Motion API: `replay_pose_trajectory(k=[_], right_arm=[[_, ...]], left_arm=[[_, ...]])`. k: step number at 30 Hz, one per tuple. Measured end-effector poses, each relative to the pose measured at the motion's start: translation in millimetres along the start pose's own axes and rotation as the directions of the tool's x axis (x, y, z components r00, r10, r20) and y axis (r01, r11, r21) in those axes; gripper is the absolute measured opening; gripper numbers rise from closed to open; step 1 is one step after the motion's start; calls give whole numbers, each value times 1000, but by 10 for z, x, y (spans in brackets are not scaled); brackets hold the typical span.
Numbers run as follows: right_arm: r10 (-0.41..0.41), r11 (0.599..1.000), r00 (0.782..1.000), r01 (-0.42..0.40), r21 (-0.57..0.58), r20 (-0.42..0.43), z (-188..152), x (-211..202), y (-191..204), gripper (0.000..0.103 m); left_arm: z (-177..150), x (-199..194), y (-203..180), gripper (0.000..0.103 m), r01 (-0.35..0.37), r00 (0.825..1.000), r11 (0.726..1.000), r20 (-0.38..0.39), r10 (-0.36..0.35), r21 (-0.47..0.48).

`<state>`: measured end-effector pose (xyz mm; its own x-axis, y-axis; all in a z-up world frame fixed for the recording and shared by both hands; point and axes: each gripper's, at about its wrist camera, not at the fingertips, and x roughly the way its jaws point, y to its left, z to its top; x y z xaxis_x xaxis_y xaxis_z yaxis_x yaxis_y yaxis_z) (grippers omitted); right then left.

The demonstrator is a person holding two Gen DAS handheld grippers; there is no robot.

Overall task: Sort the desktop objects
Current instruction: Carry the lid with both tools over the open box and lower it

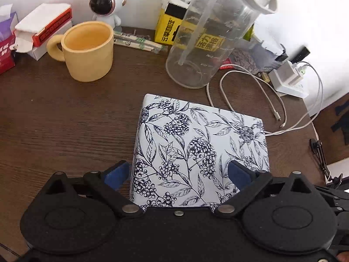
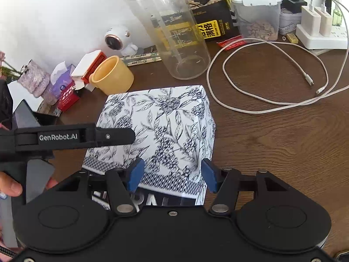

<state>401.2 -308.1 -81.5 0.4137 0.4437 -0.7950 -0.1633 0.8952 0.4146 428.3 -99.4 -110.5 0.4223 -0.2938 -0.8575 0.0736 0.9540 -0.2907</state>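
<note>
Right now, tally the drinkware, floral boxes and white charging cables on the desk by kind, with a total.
Yellow mug: 1
Clear glass jar: 1
Blue-and-white floral box: 1
White charging cables: 2 plug ends visible, so 2
Total: 5

Dark wood desk (image 1: 54,120); white wall (image 1: 141,2) behind; floor (image 1: 340,118) at right.

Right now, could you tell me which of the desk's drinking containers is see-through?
The tall clear bottle with the white lid ring; the yellow mug to its left is opaque and handled.
</note>
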Motion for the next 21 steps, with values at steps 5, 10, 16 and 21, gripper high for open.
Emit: replay_pose_trajectory(k=[5, 10, 16, 21], right_arm=[[21, 998, 999, -24, -62, -46, -395, -145, 192, 73], [48, 997, 998, -50, -55, -48, -484, -154, 149, 73], [79, 993, 995, -84, -82, -66, -442, -128, 98, 74], [89, 990, 994, -96, -102, -71, -433, -119, 89, 74]], left_arm=[[-383, -252, 84, 99, 24, 999, 994, -38, -20, 105], [-769, -277, 272, 96, 102, 988, 995, -121, -98, 21], [-967, -321, 297, 96, 117, 988, 990, -88, -125, -84], [-994, -340, 270, 96, 106, 990, 989, -84, -114, -100]])
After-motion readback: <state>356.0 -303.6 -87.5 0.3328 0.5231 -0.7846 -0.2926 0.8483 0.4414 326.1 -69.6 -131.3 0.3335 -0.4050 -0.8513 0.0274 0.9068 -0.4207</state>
